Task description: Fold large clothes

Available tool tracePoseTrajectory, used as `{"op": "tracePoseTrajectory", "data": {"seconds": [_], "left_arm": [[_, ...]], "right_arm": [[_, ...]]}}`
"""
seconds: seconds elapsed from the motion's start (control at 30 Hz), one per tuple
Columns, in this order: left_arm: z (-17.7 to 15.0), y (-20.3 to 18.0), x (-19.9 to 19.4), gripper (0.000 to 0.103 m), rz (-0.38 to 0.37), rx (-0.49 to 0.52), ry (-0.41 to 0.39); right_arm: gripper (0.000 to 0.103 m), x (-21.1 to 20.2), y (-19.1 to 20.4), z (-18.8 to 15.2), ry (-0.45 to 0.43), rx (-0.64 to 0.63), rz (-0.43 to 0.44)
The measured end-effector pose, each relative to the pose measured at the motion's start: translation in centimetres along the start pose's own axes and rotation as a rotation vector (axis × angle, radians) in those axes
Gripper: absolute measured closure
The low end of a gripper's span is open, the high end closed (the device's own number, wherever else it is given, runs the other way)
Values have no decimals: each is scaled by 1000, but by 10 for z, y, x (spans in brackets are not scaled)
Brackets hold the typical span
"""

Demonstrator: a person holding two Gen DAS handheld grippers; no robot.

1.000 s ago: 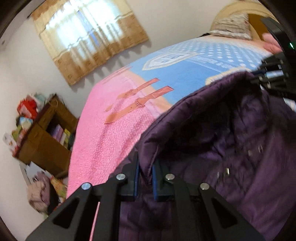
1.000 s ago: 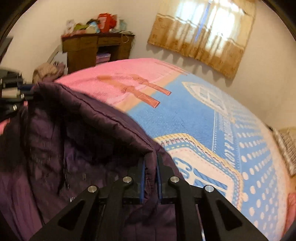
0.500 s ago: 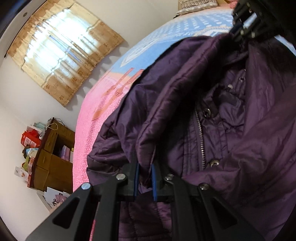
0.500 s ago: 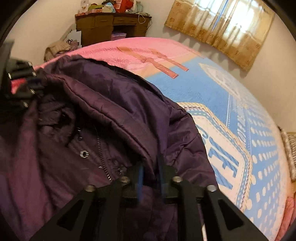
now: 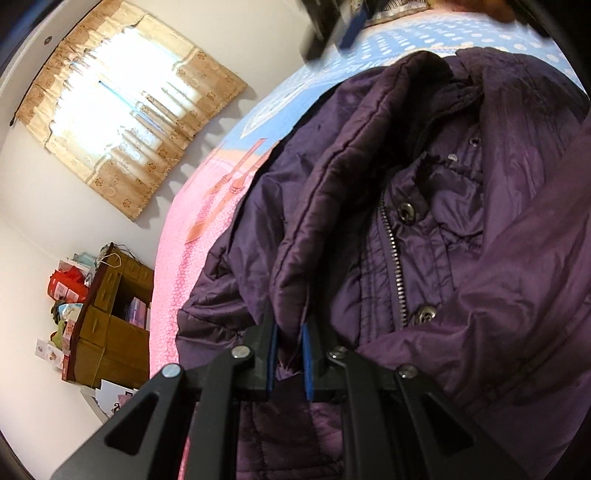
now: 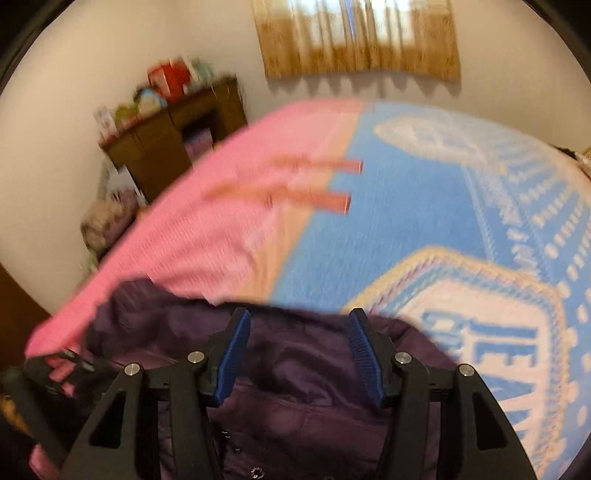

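Note:
A dark purple quilted jacket [image 5: 424,229] with a zipper and metal snaps lies on the bed. My left gripper [image 5: 289,332] is shut on a fold of the jacket's edge, the cloth pinched between the blue pads. My right gripper [image 6: 299,339] is open and empty, jaws wide apart, just above the jacket [image 6: 295,387]; the view is motion-blurred. The right gripper also shows blurred at the top of the left wrist view [image 5: 340,26]. The left gripper shows at the lower left of the right wrist view [image 6: 55,369].
The bed [image 6: 388,229] has a pink and blue blanket with a crest pattern. A brown wooden desk [image 5: 110,317] with clutter on top stands against the wall by the bed's end. A curtained window [image 5: 122,110] is on the far wall.
My right gripper has let go of the jacket, opened wide and swung up and away. The jacket has dropped onto the bed. My left gripper still holds its fold.

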State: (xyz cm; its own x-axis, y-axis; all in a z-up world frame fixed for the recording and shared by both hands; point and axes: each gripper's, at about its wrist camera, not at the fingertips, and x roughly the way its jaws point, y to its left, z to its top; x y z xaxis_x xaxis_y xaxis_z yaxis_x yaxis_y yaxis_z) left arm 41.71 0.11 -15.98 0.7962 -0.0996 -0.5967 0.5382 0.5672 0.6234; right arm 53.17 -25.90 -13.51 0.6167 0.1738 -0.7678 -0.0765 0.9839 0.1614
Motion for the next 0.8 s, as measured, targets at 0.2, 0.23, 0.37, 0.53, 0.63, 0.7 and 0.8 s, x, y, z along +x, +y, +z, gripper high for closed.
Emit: {"op": "tracePoseTrajectory", "data": {"seconds": [0.2,0.23,0.37,0.53,0.63,0.7,0.8], "left_arm": [[7,20,-33,82,-64,-110,-61],[12,26,-44,76,-84,-138,-91],[43,60,-75,32,-128,-336,-206],[80,83,-33,25,-49,-483,-156],[73,67,27,25,-68,-484,16],[60,48,52,25,-82,-468,102],[46,39,57,21,-78,-497,109]], "right_arm": [[47,23,9,-48,57,-138,-93],[47,23,4,-49,54,-123,-83],[47,21,0,-52,57,-108,-79],[47,20,4,-63,27,-112,-102],[47,18,-1,-65,14,-87,-81],[47,17,-3,-67,1,-72,-64],[47,7,-4,-66,-34,-52,-51]]}}
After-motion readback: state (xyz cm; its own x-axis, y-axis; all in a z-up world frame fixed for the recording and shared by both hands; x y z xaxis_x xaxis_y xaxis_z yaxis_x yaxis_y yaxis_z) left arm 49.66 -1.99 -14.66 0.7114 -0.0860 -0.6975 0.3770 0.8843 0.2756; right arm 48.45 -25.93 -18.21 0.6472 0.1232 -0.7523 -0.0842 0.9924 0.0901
